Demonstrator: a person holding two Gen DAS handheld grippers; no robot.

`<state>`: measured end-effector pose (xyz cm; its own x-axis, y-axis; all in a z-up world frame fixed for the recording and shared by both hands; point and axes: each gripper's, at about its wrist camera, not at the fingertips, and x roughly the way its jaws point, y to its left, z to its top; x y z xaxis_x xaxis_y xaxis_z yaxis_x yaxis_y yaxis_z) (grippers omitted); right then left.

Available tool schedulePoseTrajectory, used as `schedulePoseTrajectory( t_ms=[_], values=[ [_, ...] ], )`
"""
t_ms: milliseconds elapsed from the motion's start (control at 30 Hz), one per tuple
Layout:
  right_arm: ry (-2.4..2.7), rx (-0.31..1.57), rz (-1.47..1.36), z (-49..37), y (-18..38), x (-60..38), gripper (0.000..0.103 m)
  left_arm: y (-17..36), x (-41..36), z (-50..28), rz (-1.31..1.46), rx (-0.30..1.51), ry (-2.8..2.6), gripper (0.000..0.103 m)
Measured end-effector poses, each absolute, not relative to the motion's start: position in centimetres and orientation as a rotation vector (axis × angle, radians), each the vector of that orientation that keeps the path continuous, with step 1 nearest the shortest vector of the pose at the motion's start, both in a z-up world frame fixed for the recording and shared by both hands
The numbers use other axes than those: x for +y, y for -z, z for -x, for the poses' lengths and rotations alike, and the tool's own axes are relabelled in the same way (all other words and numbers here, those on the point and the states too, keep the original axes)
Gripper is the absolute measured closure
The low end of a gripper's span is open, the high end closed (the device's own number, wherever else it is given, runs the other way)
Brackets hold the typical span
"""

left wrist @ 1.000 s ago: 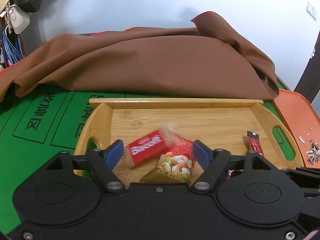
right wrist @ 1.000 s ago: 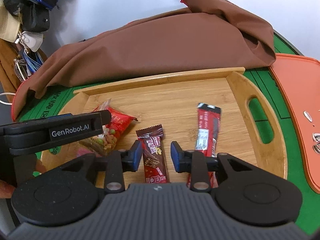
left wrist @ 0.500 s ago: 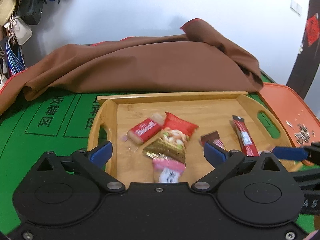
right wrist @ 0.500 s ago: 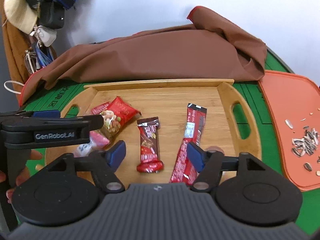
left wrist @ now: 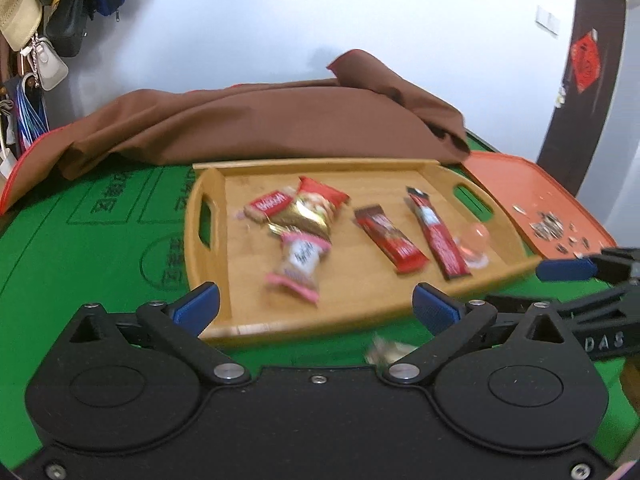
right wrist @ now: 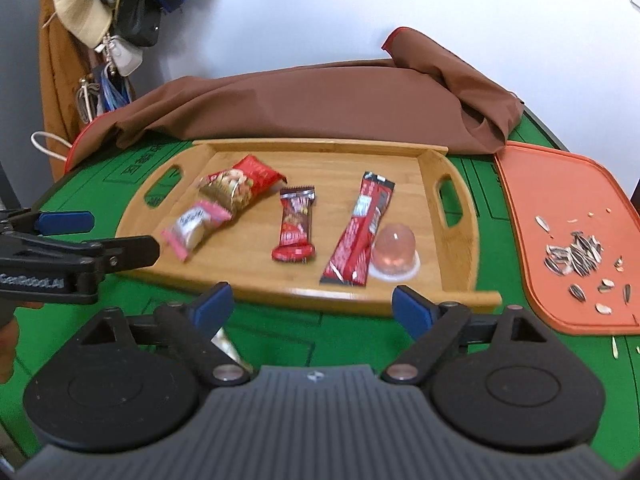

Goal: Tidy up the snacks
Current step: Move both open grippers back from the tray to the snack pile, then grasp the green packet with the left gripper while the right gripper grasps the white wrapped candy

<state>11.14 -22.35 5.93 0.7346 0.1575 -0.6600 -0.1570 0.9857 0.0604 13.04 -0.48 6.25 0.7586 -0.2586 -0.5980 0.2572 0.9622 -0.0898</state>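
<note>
A wooden tray (left wrist: 208, 256) (right wrist: 460, 184) on the green table holds several snacks: a red biscuit pack (left wrist: 269, 205), a nut bag (left wrist: 316, 210) (right wrist: 240, 184), a pink candy pack (left wrist: 298, 260) (right wrist: 196, 226), a short chocolate bar (left wrist: 390, 238) (right wrist: 295, 224), a long red bar (left wrist: 436, 232) (right wrist: 360, 236) and a jelly cup (left wrist: 474, 244) (right wrist: 394, 254). My left gripper (left wrist: 316, 306) is open and empty, just before the tray's near edge. My right gripper (right wrist: 314, 308) is open and empty, also before the tray. A gold wrapper (left wrist: 386, 352) (right wrist: 226, 346) lies on the table under the grippers.
A brown cloth (left wrist: 256, 124) (right wrist: 320, 100) is heaped behind the tray. An orange board (left wrist: 532, 200) (right wrist: 560, 208) with sunflower seeds (right wrist: 576, 260) lies to the right. Bags and a hat (right wrist: 120, 20) hang at the far left.
Both grippers have pulled back from over the tray to before its near edge. The right gripper opened wide, leaving the short chocolate bar on the tray.
</note>
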Motion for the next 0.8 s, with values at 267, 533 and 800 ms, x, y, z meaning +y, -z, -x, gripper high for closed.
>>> schedulePoseTrajectory(
  t_ms=[267, 533, 800],
  values=[
    [-0.163, 0.710, 0.000, -7.5, -5.1, -23.8, 0.009, -4.7, -0.9, -7.9, -0.026, 0.641, 0.283, 0.000],
    [-0.149, 0.684, 0.013, -4.3, -4.6, -24.8, 0.007, -3.6, -1.7, -3.2, -0.021, 0.642, 0.296, 0.000],
    [-0.133, 0.670, 0.063, -2.6, -4.3, -25.2, 0.006, -2.8, -2.8, 0.0, -0.023, 0.653, 0.332, 0.000]
  ],
)
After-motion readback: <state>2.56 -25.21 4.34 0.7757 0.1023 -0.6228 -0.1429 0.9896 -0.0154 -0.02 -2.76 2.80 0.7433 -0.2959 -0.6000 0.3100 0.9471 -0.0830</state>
